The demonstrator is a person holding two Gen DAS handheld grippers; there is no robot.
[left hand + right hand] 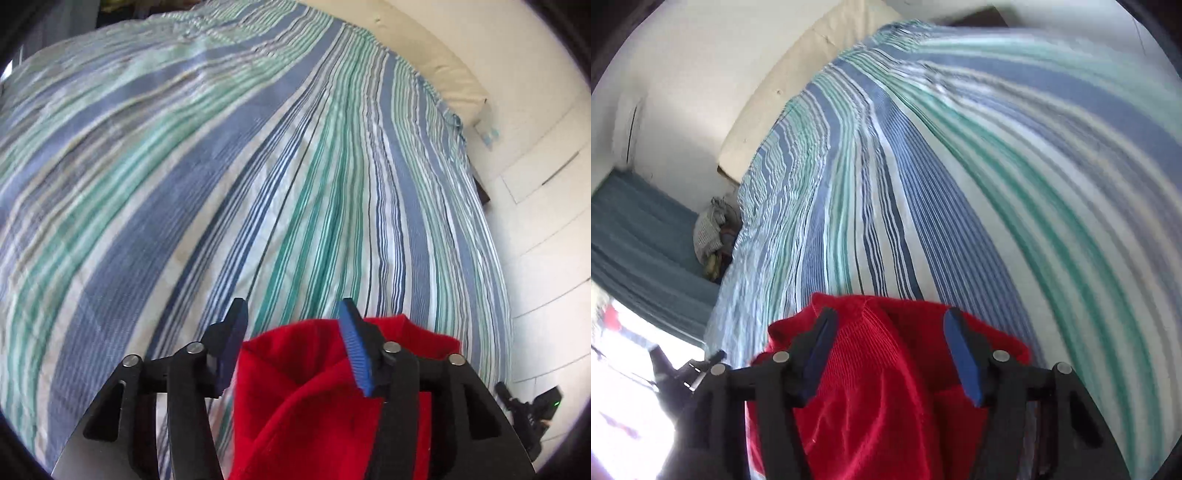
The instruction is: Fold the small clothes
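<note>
A red knit garment (317,398) lies bunched on the striped bed cover, right under both grippers. In the left wrist view my left gripper (293,314) is open, its blue-padded fingers (356,350) standing apart above the red cloth, which folds up between and under them. In the right wrist view my right gripper (888,317) is also open, its fingers (964,365) spread over the same red garment (871,391). Neither gripper pinches cloth. The garment's lower part is hidden behind the gripper bodies.
The bed (221,166) has a blue, green and white striped cover. A cream headboard cushion (436,62) and a white wall lie beyond it. A pile of clothes (713,236) sits by the bed's side, next to a blue curtain (639,243). White floor tiles (546,229) flank the bed.
</note>
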